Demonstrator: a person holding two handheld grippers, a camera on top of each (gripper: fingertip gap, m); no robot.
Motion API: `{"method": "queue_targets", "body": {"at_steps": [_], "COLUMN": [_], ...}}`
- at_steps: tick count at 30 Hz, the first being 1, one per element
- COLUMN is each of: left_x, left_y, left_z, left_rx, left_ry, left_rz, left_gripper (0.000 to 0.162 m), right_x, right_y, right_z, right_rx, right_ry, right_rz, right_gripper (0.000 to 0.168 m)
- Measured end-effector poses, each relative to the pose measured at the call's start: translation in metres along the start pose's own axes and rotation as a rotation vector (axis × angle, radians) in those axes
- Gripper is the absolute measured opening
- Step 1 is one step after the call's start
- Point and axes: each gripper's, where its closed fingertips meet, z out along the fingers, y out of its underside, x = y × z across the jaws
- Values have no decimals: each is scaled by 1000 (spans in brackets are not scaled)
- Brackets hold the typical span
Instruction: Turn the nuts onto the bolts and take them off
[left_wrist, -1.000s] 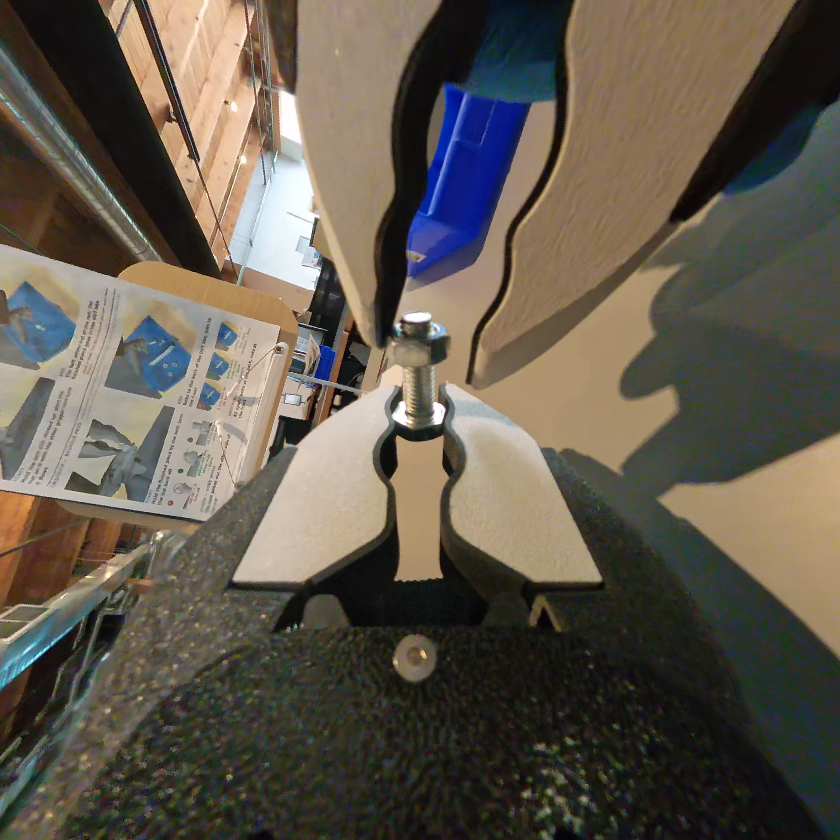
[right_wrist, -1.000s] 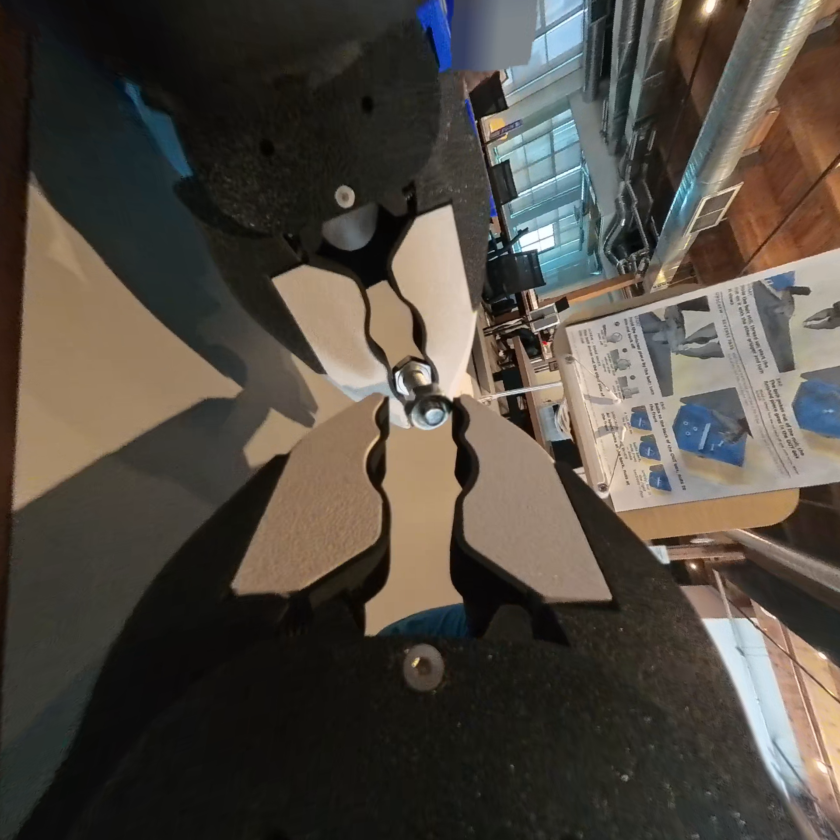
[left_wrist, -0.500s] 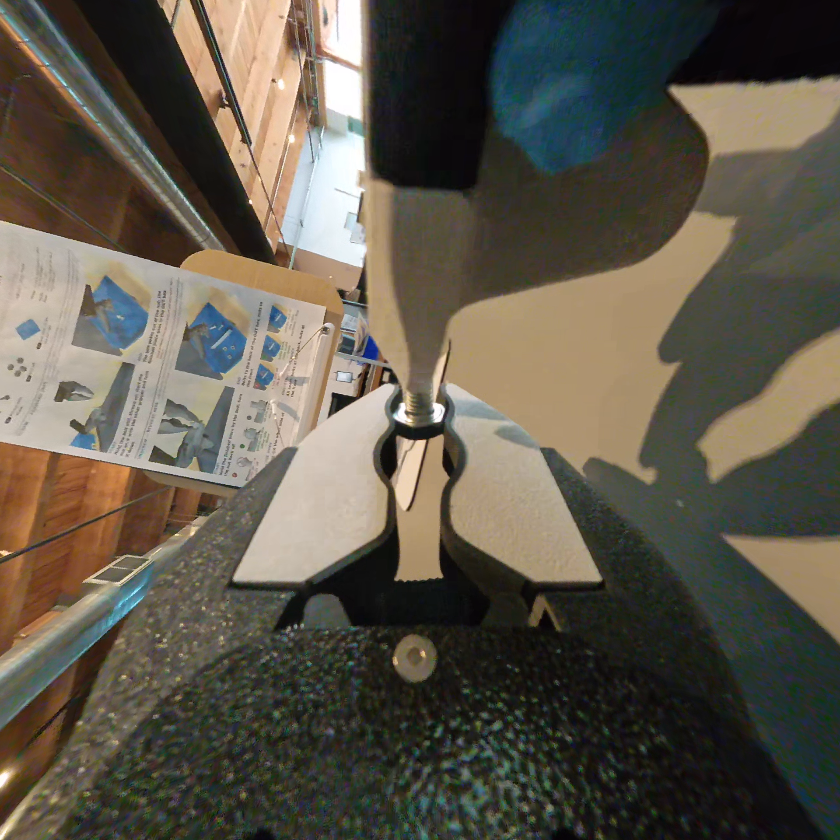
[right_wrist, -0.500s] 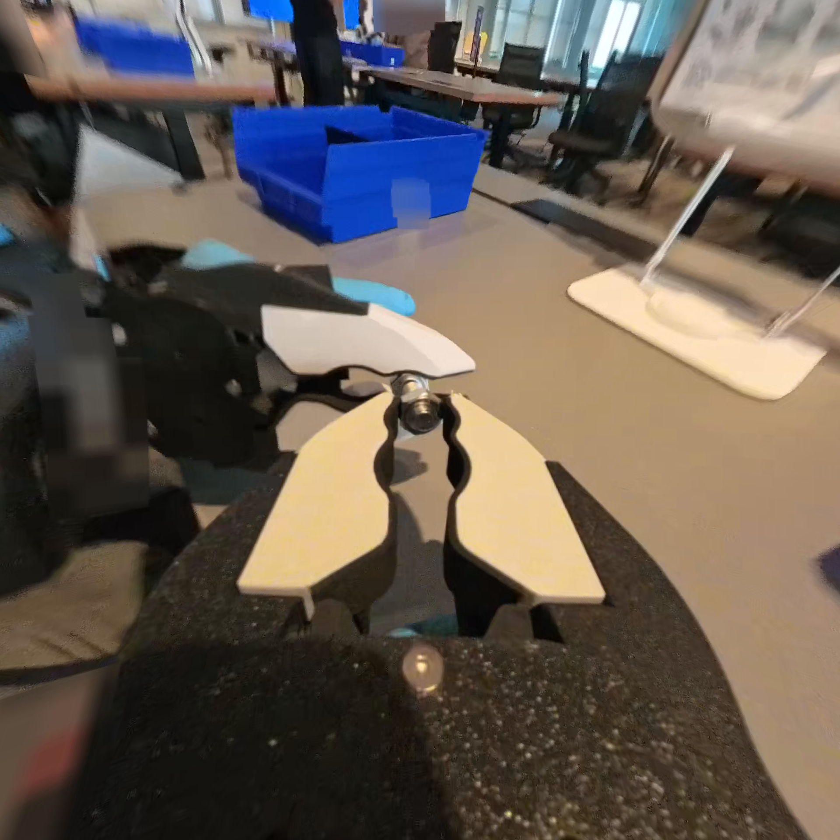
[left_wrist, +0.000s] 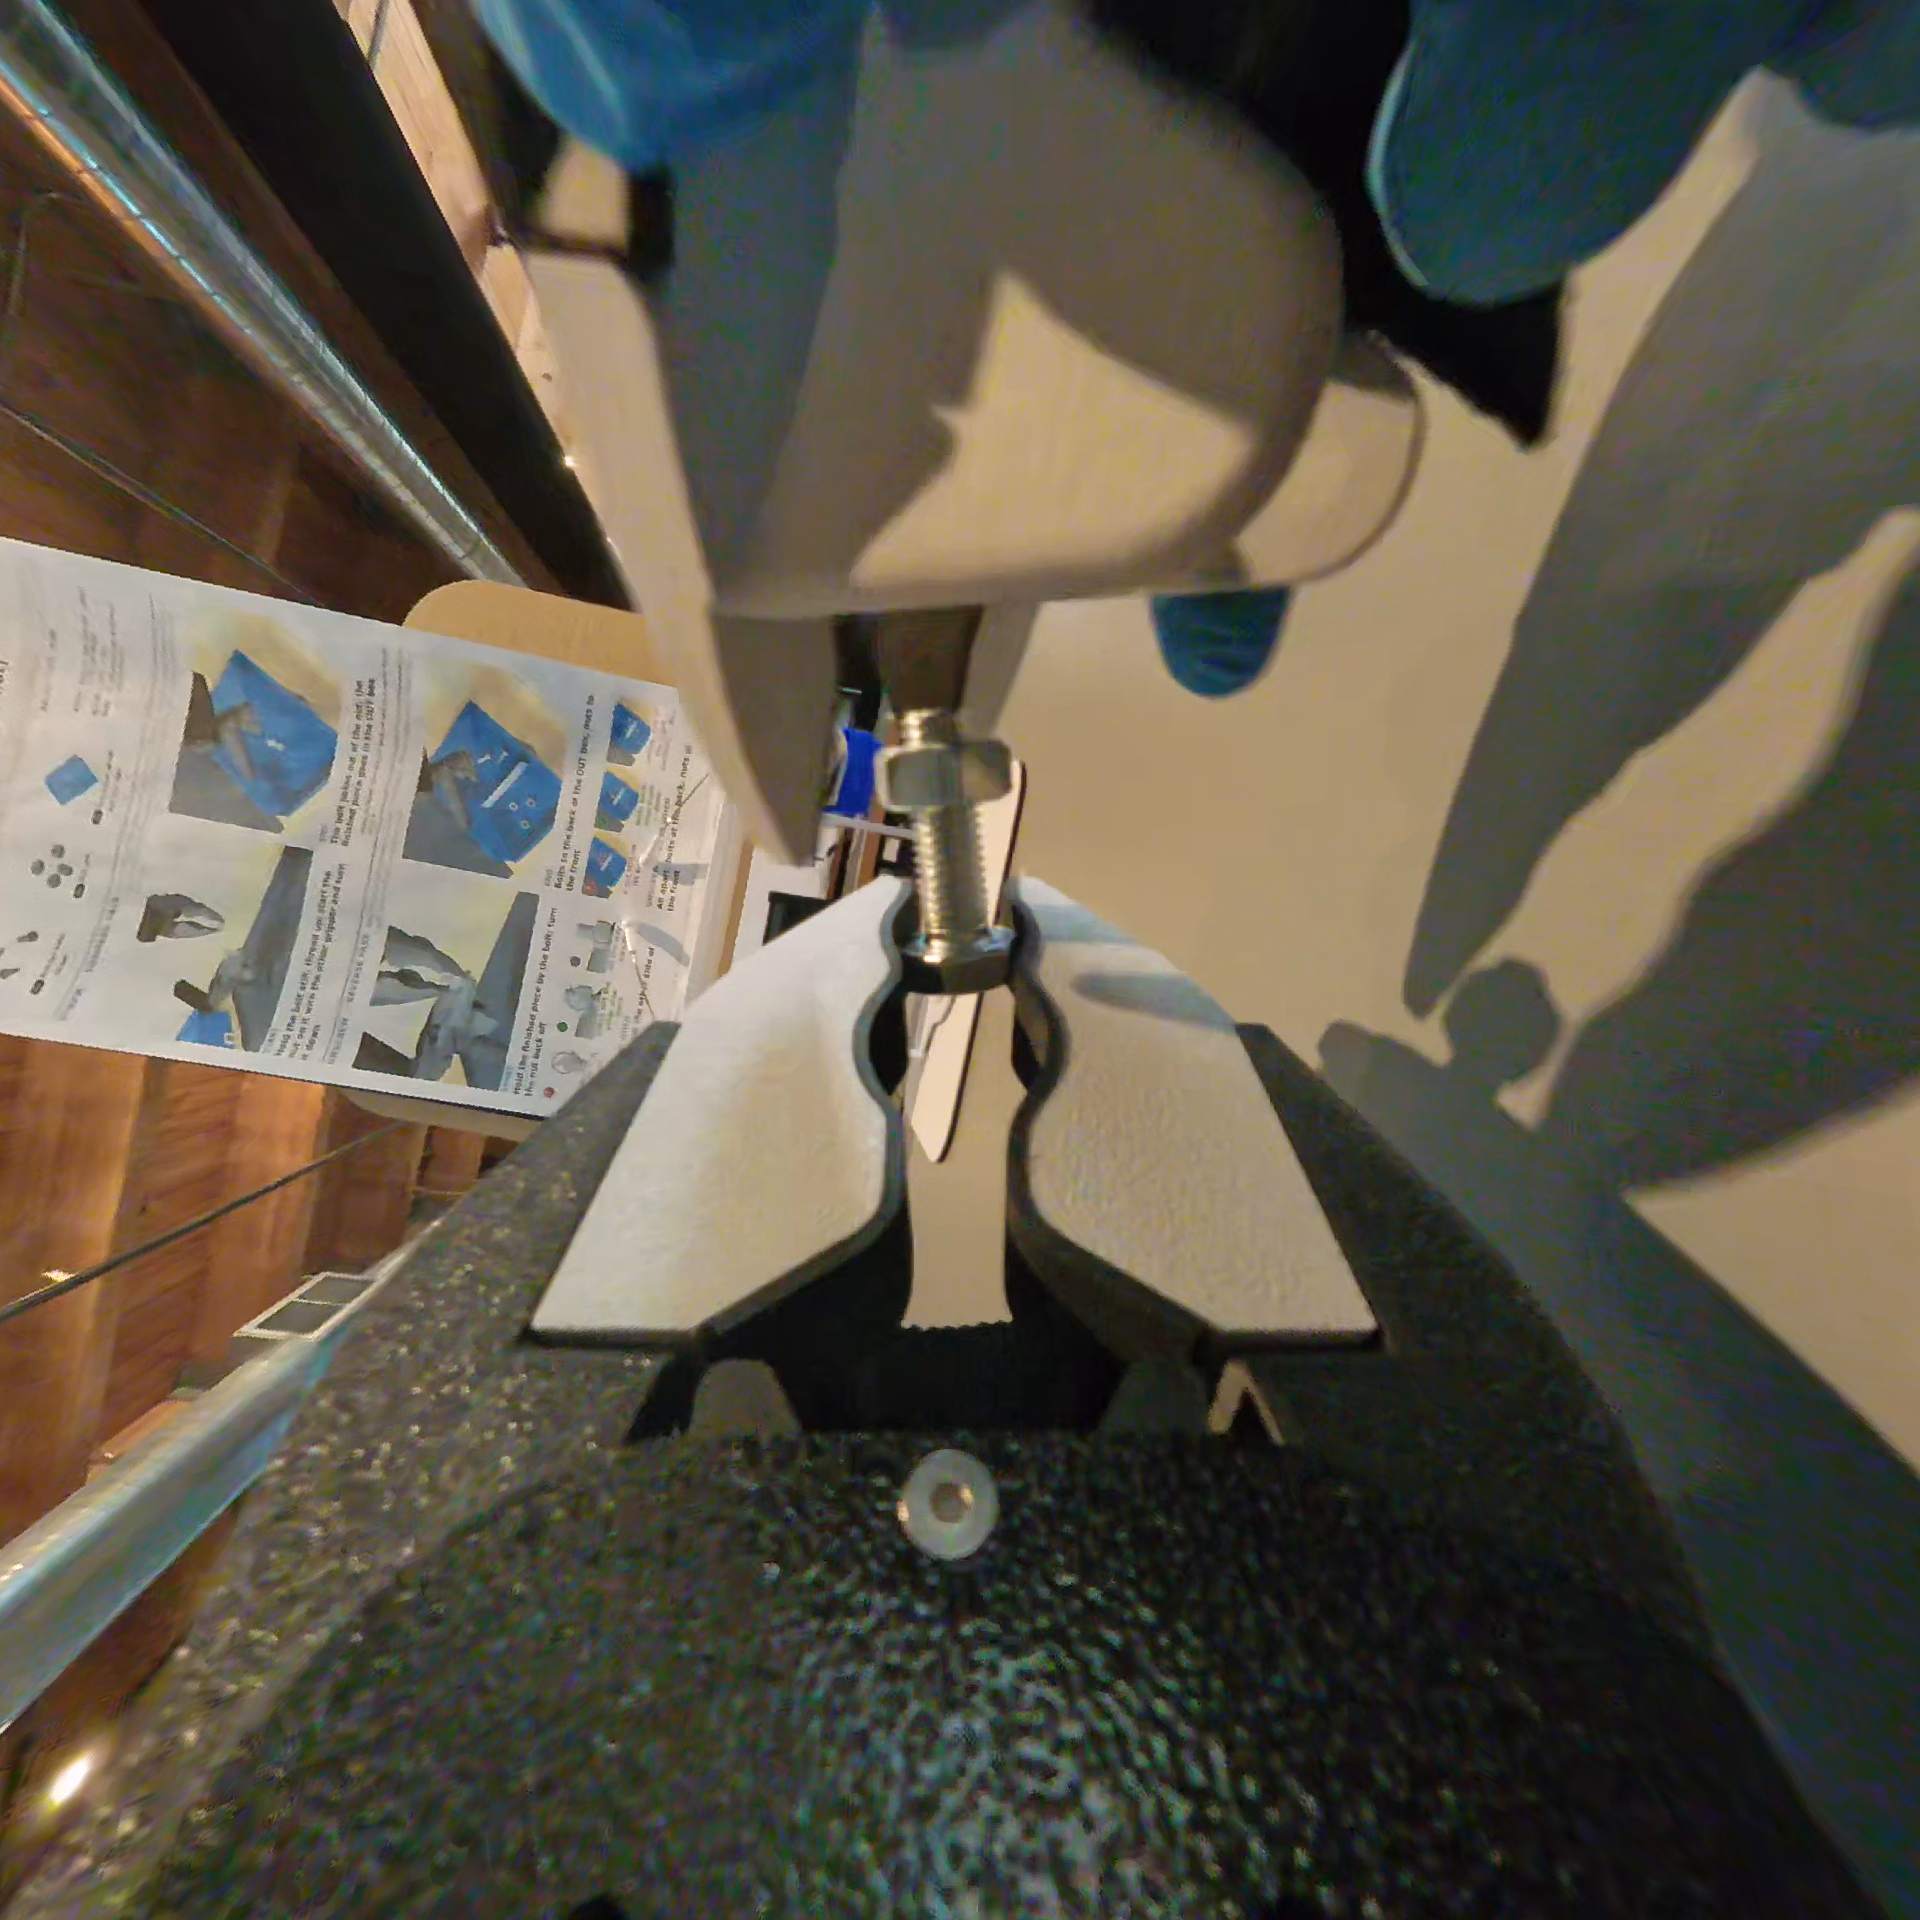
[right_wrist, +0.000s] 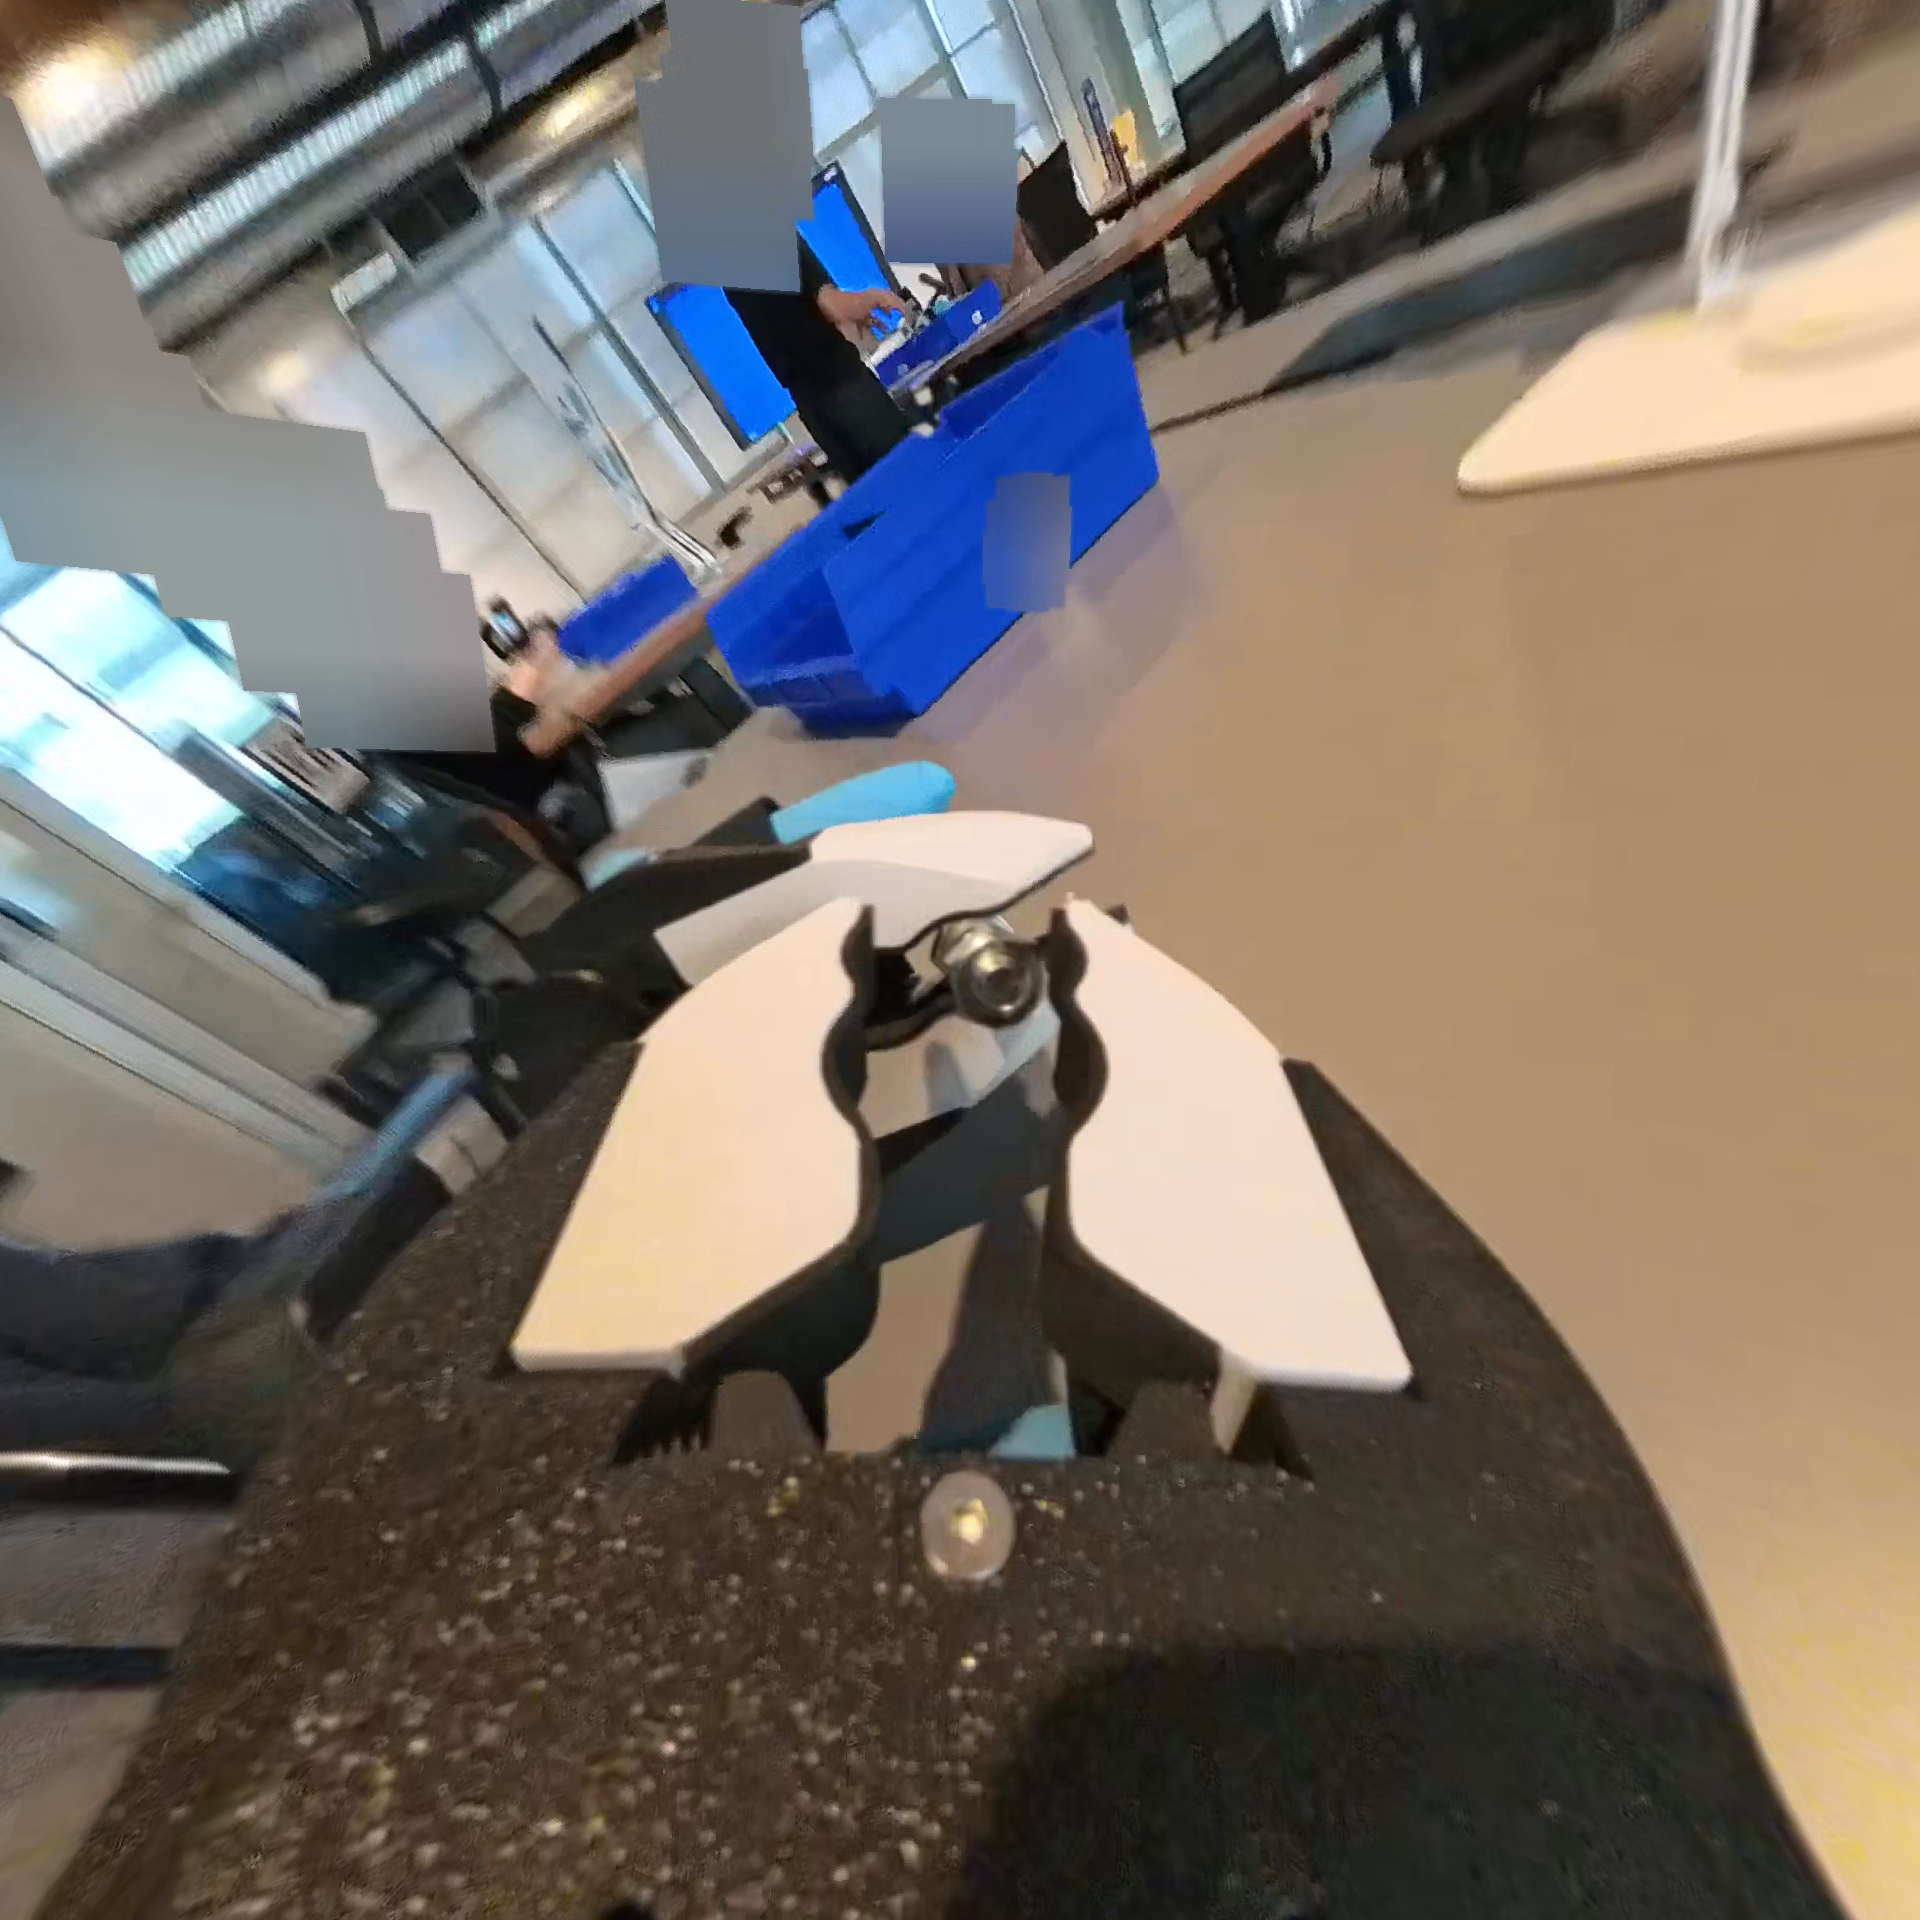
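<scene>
Beige tabletop (left_wrist: 1195, 831) behind, left tool (left_wrist: 956, 961) clamping shiny threaded bolt (left_wrist: 948, 883) by its head, hex nut (left_wrist: 940, 774) near its tip, right tool (right_wrist: 961, 977) parted.

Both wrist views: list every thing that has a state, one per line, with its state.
Left gripper: shut on the bolt's head.
Right gripper: open, fingers either side of the nut.
Bolt: held off the table, thread bare between head and nut.
Nut: threaded on near the bolt's tip.
Bin: on the table, contents hidden.

Steel bolt (left_wrist: 948, 883), head clamped, nut (left_wrist: 943, 774) near its tip.
</scene>
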Motion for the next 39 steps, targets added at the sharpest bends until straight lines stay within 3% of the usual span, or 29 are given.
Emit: {"method": "queue_targets", "body": {"at_steps": [4, 10, 12, 16, 19, 25, 28, 31, 35, 37, 39], "left_x": [1, 2, 5, 12, 14, 10, 7, 10, 9, 9, 10], "left_y": [0, -3, -6, -11, -14, -9, -6, -5, -8, -7, -7], "left_z": [0, -3, -3, -5, -5, -5, -4, -3, -4, -3, -3], "left_rx": [8, 57, 76, 103, 113, 88, 60, 43, 60, 62, 67], "left_ry": [21, 68, 87, 121, 129, 95, 60, 49, 52, 66, 80], "left_rz": [-40, -122, -129, -104, -91, -71, -20, 36, 20, -8, -29], "left_gripper": [15, 14, 14, 15, 15, 15, 15, 15, 15, 15, 15], "right_x": [-12, -11, -6, -4, -1, 0, 2, 6, 4, 3, 1], "right_y": [-9, -5, 4, 11, 17, 16, 16, 18, 15, 12, 7], "right_z": [-4, -14, -15, -14, -12, -8, -6, -7, -9, -9, -10], "right_rx": [-15, -128, -189, -199, -226, -245, -271, -304, -259, -225, -181], "right_ry": [69, 217, 208, 172, 174, 204, 206, 159, -34, -106, -141], "right_rz": [-445, -1268, -1372, -1378, -1410, -1223, -983, -556, -17, 85, 33], "right_gripper": [43, 34, 32, 30, 19, 18, 18, 18, 17, 17, 19]}}
